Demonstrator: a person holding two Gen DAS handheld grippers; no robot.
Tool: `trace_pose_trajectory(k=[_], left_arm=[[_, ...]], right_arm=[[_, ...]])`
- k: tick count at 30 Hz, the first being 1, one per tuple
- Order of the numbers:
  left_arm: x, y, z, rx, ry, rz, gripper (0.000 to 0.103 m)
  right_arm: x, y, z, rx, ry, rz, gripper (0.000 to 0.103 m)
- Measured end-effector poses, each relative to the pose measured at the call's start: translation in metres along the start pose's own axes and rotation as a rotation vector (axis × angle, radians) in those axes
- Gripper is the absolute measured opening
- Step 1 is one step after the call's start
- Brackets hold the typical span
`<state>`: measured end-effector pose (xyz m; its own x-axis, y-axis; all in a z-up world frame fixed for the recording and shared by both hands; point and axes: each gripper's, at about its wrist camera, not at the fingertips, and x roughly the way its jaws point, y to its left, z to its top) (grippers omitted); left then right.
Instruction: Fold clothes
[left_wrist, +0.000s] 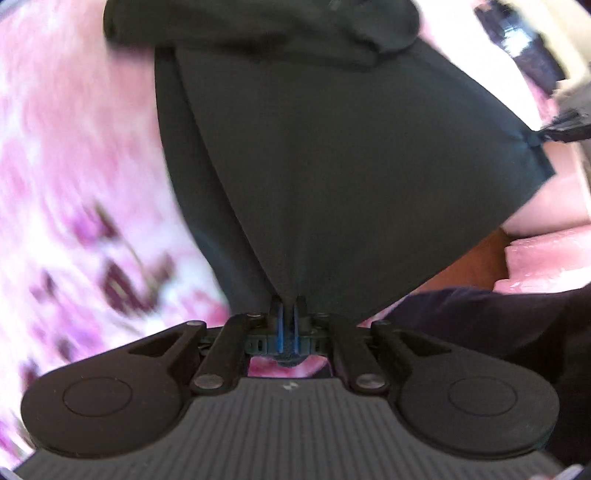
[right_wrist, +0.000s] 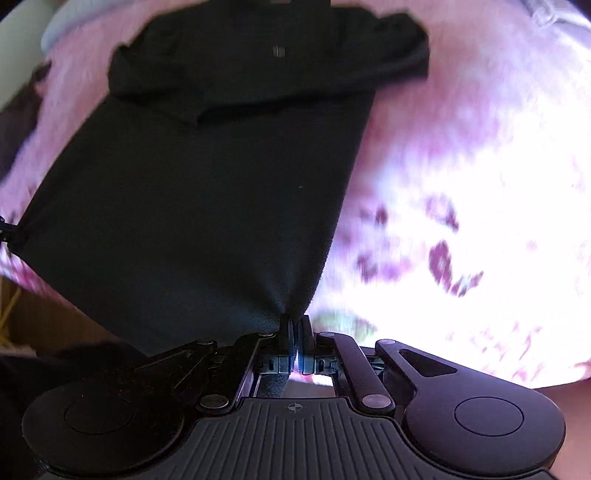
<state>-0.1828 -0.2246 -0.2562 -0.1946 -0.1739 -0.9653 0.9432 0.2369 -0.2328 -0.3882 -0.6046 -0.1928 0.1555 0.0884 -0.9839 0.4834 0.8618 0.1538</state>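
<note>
left gripper (left_wrist: 289, 308) is clamped on one bottom corner of the shirt (left_wrist: 332, 155); right gripper (right_wrist: 295, 325) is clamped on the other corner of the same hem (right_wrist: 177, 229). the shirt lies along the bed cover (right_wrist: 461, 166), its near end lifted and stretched between the two grips, sleeves (right_wrist: 402, 48) tucked in at the far end. judged light, soft and limp: it sags wherever unsupported, so the corners are the sound holds. the cover is pink, floral and soft underneath. motion blur hides most of the room; a wooden edge (left_wrist: 476, 258) shows beside the bed.
</note>
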Motion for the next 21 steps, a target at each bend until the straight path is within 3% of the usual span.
trace_pose_trajectory(k=[3, 5, 6, 9, 11, 15, 18, 21], left_arm=[[0.021, -0.007, -0.005, -0.059, 0.066, 0.046, 0.008], [0.018, -0.009, -0.003, -0.056, 0.092, 0.072, 0.016], [0.012, -0.009, -0.001, -0.048, 0.094, 0.087, 0.02], [-0.005, -0.011, 0.02, 0.017, 0.051, 0.179, 0.028], [-0.016, -0.013, 0.038, 0.073, 0.008, 0.252, 0.029], [-0.008, -0.031, 0.092, 0.325, -0.127, 0.359, 0.051], [0.019, -0.042, 0.128, 0.525, -0.176, 0.392, 0.054], [0.052, -0.049, 0.159, 0.71, -0.2, 0.407, 0.054]], right_arm=[[0.034, -0.014, -0.012, 0.019, 0.063, 0.005, 0.0], [0.037, -0.021, -0.013, -0.011, 0.079, -0.044, 0.003], [0.038, -0.024, -0.013, -0.027, 0.086, -0.069, 0.009], [0.022, -0.035, -0.002, -0.049, 0.023, -0.064, 0.054], [0.017, -0.03, 0.013, -0.095, -0.032, -0.056, 0.057], [0.02, -0.007, 0.056, -0.249, -0.122, -0.064, 0.057], [0.034, 0.017, 0.088, -0.394, -0.173, -0.099, 0.057], [0.06, 0.044, 0.113, -0.6, -0.204, -0.206, 0.057]])
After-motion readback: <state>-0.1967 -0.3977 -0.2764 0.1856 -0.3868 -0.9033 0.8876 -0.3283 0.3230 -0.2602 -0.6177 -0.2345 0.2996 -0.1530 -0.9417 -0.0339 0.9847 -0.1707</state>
